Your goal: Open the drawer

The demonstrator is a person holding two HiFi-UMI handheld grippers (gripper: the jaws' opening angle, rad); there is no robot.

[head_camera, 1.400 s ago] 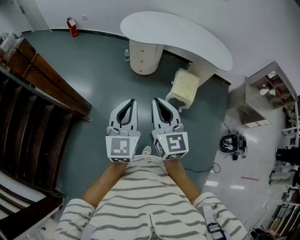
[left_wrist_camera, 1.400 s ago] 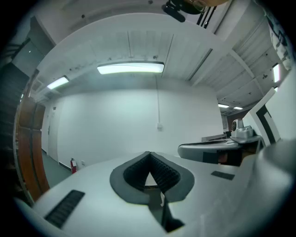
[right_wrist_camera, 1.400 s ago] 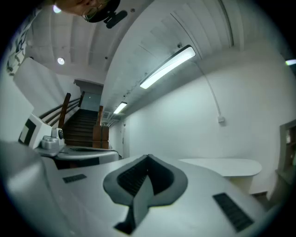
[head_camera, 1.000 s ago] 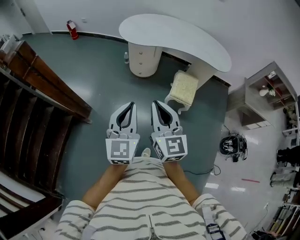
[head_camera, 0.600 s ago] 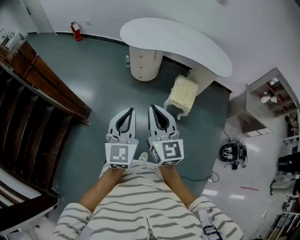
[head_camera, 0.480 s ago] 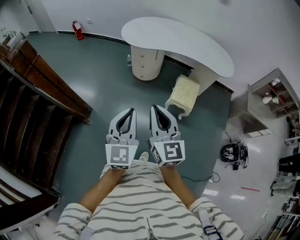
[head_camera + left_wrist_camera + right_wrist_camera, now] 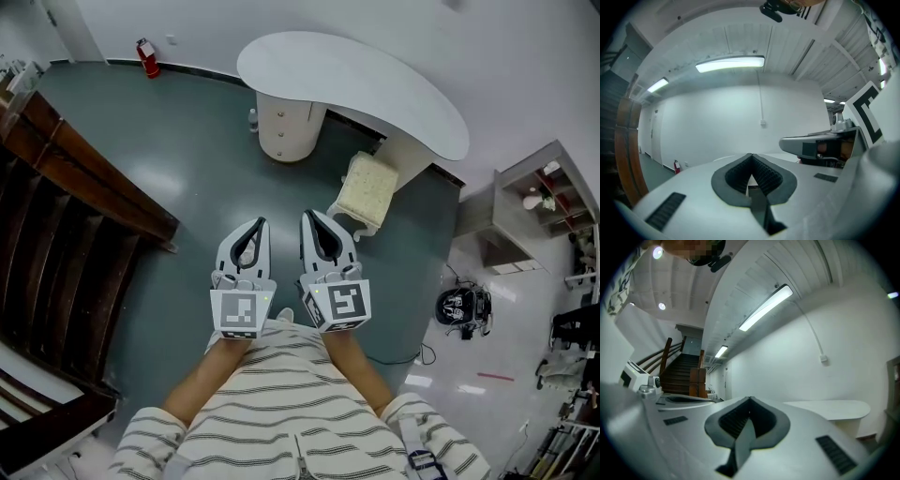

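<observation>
Underfoot lay matte grey-green floor [image 7: 187, 187]. Well ahead stood a smooth white kidney-shaped bench [image 7: 375, 84]; the drawer [image 7: 281, 114], small-knobbed, sat in its rounded cream pedestal [image 7: 302, 131]. Left tongs [image 7: 259, 225] and right tongs [image 7: 308, 217] were closed, empty. Judged best: walk close, part one pair, pinch a knob squarely.

"How many tongs?"

"Two: the left tongs [image 7: 262, 223] and the right tongs [image 7: 307, 216]. Each carries one marker cube, so there are two: left cube [image 7: 238, 314], right cube [image 7: 339, 305]."

"Furniture?"

"One curved white desk [image 7: 375, 80], one drawer pedestal [image 7: 286, 127] under it, one cushioned stool [image 7: 367, 187], one staircase [image 7: 66, 234], one shelf unit [image 7: 539, 187]."

"Small things?"

"One red fire extinguisher [image 7: 146, 56], one bottle [image 7: 253, 117] beside the pedestal, and one black device [image 7: 457, 306] on the floor [image 7: 187, 141]."
</observation>
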